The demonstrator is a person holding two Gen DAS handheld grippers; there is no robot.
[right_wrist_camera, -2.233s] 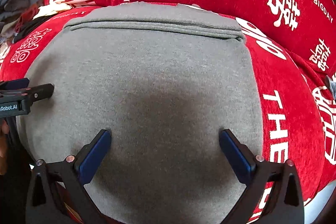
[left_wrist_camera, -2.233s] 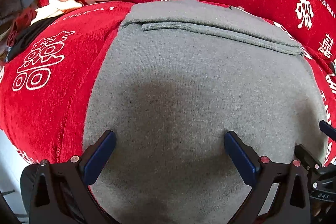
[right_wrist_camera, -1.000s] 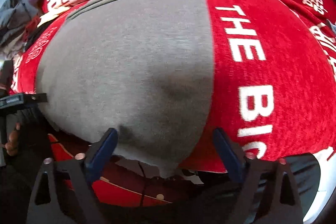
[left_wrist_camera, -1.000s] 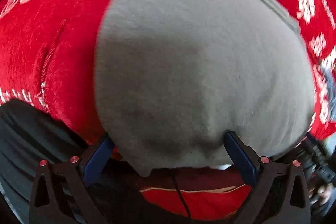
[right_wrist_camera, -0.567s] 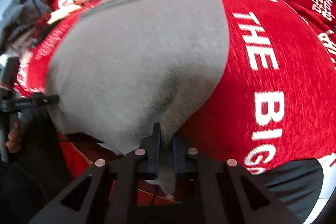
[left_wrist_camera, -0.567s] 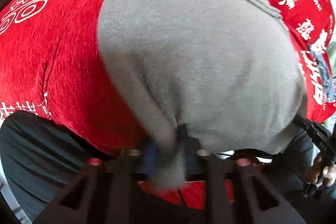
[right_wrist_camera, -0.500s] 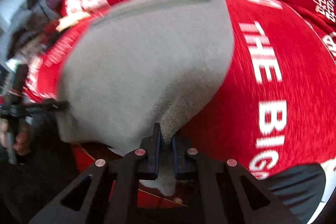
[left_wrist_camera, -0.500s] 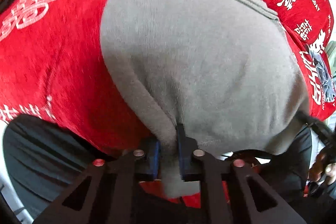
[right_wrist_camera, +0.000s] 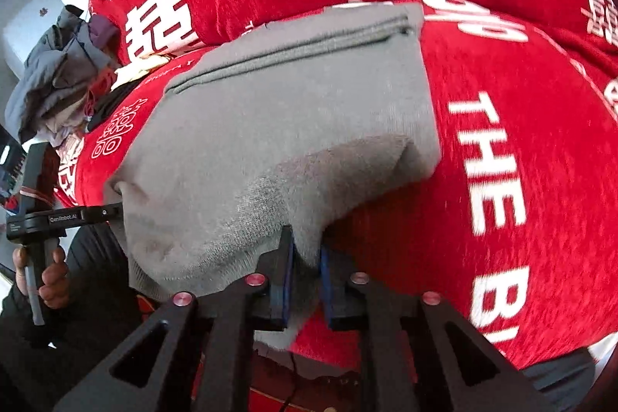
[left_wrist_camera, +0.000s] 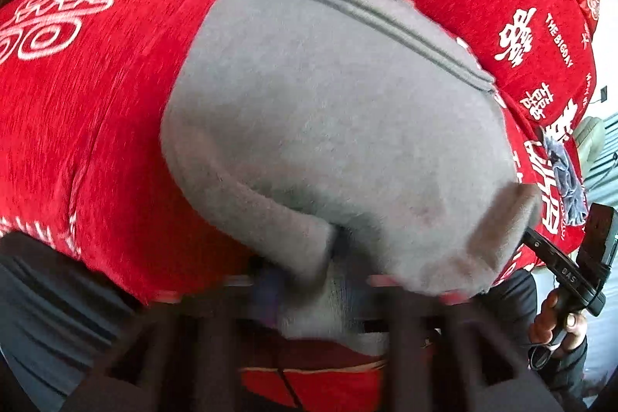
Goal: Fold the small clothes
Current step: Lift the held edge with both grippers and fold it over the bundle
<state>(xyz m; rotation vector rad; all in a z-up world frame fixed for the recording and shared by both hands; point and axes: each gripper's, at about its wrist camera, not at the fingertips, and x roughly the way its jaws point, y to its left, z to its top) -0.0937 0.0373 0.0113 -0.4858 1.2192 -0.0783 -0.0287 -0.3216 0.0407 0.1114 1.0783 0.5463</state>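
The grey garment (right_wrist_camera: 293, 111) lies on the red cover (right_wrist_camera: 521, 149), its near edge lifted. The fabric looks soft, light and limp, best taken at the near corners. The right gripper (right_wrist_camera: 305, 269) is clamped on the near right corner, its jaws just having eased. The left gripper (left_wrist_camera: 320, 292) is blurred, cloth between its jaws; its grip cannot be told. Both point steeply downward.

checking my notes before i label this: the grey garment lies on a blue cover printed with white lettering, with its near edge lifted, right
Not quite. The cover is red, not blue, as the right wrist view shows. The rest holds: the grey garment lies on it, the lettering is white, and the garment's near edge is lifted.
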